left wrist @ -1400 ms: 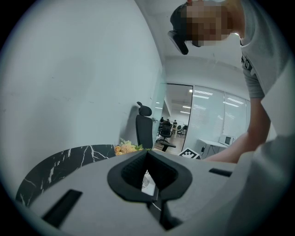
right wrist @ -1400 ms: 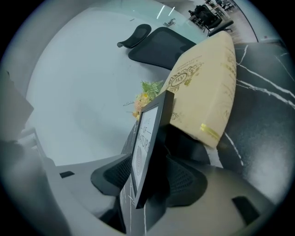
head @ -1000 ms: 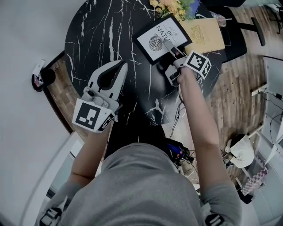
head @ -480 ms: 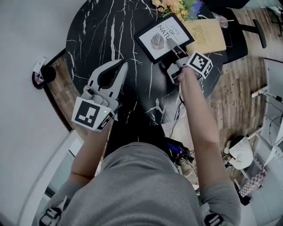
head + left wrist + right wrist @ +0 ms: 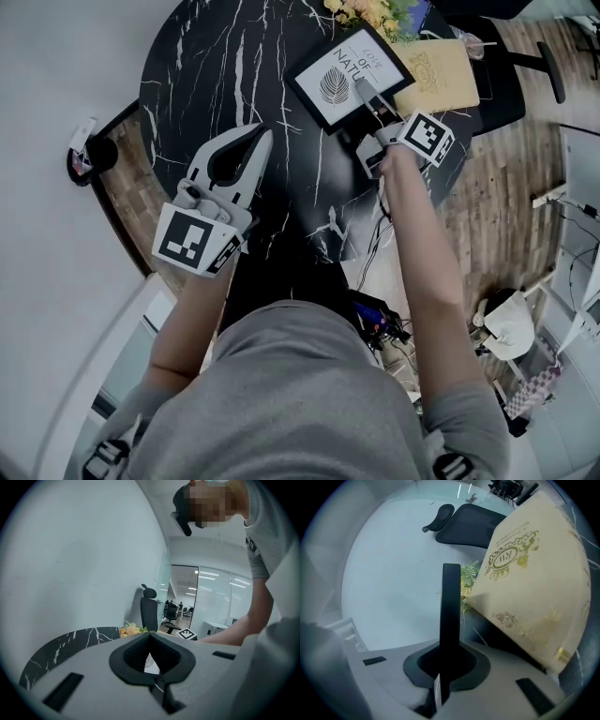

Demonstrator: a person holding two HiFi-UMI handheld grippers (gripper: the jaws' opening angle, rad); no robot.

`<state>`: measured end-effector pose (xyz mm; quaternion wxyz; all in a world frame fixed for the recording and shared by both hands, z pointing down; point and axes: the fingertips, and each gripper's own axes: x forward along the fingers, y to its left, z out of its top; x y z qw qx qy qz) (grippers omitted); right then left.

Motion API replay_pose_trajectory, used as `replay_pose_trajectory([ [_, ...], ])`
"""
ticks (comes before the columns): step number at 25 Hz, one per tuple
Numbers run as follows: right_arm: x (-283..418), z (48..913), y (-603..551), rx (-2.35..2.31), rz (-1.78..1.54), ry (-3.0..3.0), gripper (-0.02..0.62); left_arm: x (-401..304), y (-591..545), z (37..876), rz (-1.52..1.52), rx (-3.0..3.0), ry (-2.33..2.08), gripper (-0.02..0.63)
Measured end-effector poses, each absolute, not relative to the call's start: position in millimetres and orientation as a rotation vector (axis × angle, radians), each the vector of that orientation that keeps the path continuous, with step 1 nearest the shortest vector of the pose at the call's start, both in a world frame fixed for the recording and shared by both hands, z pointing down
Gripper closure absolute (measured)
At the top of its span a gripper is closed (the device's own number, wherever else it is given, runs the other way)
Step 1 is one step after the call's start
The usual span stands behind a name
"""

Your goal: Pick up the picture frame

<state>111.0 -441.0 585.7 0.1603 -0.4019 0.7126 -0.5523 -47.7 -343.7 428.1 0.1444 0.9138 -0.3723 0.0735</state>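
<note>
Two handheld grippers are over a black marble table point(image 5: 206, 75). The right gripper point(image 5: 364, 92) has just been closing its jaws and now pinches the near right edge of the picture frame point(image 5: 333, 75), at the table's far side beside a cream card point(image 5: 441, 75). The left gripper point(image 5: 255, 137) hangs near left, jaws together on nothing. The grasp looks made and the lift remains; whether the frame has left the tabletop is unclear.

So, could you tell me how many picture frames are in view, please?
1: the picture frame at the far side of the table, beside a cream booklet; the right tongs have just closed on its edge. No other shows.
</note>
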Motion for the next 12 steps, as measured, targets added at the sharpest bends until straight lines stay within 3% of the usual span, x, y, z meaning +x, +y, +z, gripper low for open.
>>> replay_pose_trajectory([
  [12,106.7,561.1,-426.5,-1.099,-1.533,2.229,0.565,-46.1,-342.0,419.0,0.202,2.652,-1.074,0.6],
])
